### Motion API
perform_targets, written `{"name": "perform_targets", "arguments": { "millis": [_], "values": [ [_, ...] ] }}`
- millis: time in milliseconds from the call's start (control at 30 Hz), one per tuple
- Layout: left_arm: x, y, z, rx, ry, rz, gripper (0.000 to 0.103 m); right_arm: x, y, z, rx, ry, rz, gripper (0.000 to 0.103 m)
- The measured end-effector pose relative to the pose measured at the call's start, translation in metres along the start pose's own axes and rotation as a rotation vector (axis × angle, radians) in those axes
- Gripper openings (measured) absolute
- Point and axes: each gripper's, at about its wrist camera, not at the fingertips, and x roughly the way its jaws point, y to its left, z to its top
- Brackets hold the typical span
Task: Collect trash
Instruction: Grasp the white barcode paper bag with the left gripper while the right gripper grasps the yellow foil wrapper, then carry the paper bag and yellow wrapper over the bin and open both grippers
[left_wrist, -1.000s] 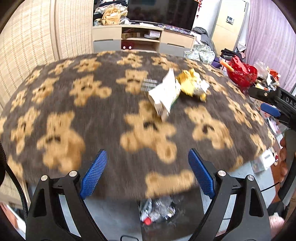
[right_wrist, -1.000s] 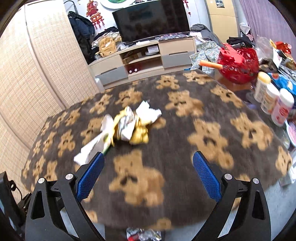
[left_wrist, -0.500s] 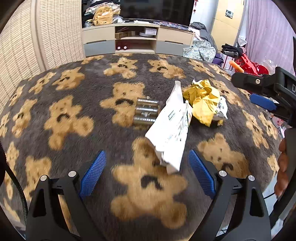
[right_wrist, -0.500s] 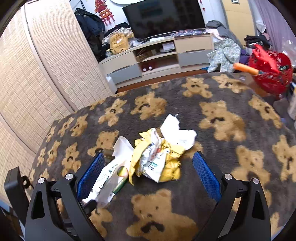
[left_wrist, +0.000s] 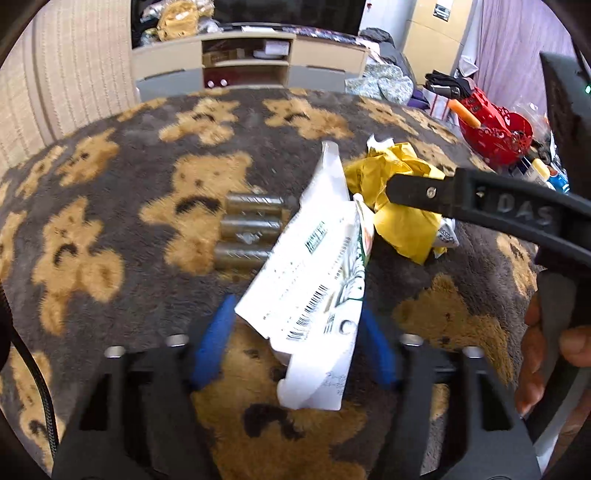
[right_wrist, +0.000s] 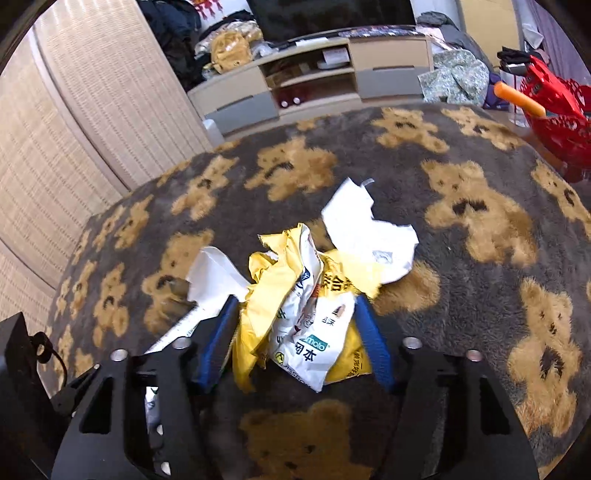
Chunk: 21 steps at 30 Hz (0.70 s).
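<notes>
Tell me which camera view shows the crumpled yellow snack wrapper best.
The right wrist view: the crumpled yellow snack wrapper fills the centre, print visible, between the right gripper's blue fingers. In the left wrist view the wrapper sits farther off, partly hidden behind the right gripper's black arm and the white printed bag.

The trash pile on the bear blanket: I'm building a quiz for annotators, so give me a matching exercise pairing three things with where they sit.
Things:
1. white packet
2. yellow wrapper
3. silver foil tubes

Places:
A. bare on the bear blanket, left of the white packet
B. between the left gripper fingers
C. between the right gripper fingers

Pairs: 1-B, 2-C, 3-A
</notes>
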Motion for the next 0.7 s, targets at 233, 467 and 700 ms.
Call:
{"name": "perform_targets", "arguments": {
  "millis": [233,467,700],
  "values": [
    [-0.007,-0.005,-0.005,0.014,-0.014,-0.014,0.034,-0.013,-0.005,-0.005,-0.009,-0.023,0.015,0.041],
    [-0.046,-0.016,-0.012,0.032,-0.040,0.002,0.033,-0.055,0.004,-0.006,-0.041,-0.059,0.012,0.040],
    [-0.119,-0.022,-0.023,0.031,-0.113,0.033,0.033,-0.142,0.016,-0.016,-0.068,-0.155,0.006,0.040]
  ]
}}
